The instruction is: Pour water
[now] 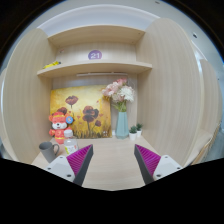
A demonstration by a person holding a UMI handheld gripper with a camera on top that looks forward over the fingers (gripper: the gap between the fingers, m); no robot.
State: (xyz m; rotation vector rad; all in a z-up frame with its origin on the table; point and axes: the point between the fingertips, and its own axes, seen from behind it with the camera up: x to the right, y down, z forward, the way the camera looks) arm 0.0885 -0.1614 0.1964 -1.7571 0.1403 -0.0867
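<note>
My gripper (114, 163) is open and empty above a light wooden tabletop (112, 160); its magenta pads (82, 161) stand wide apart with nothing between them. A grey watering-can-like vessel (49, 152) stands just left of the left finger, next to an orange toy figure (60, 127). Beyond the fingers, at the back of the table, a light blue vase (121, 123) holds pink and white flowers (119, 93). A small potted plant (135, 130) stands right of the vase.
A flower painting (85, 108) leans against the back wall. A wooden shelf (95, 68) above carries a small purple object (95, 55) and a yellow item (50, 64). Wooden side panels enclose the alcove left and right.
</note>
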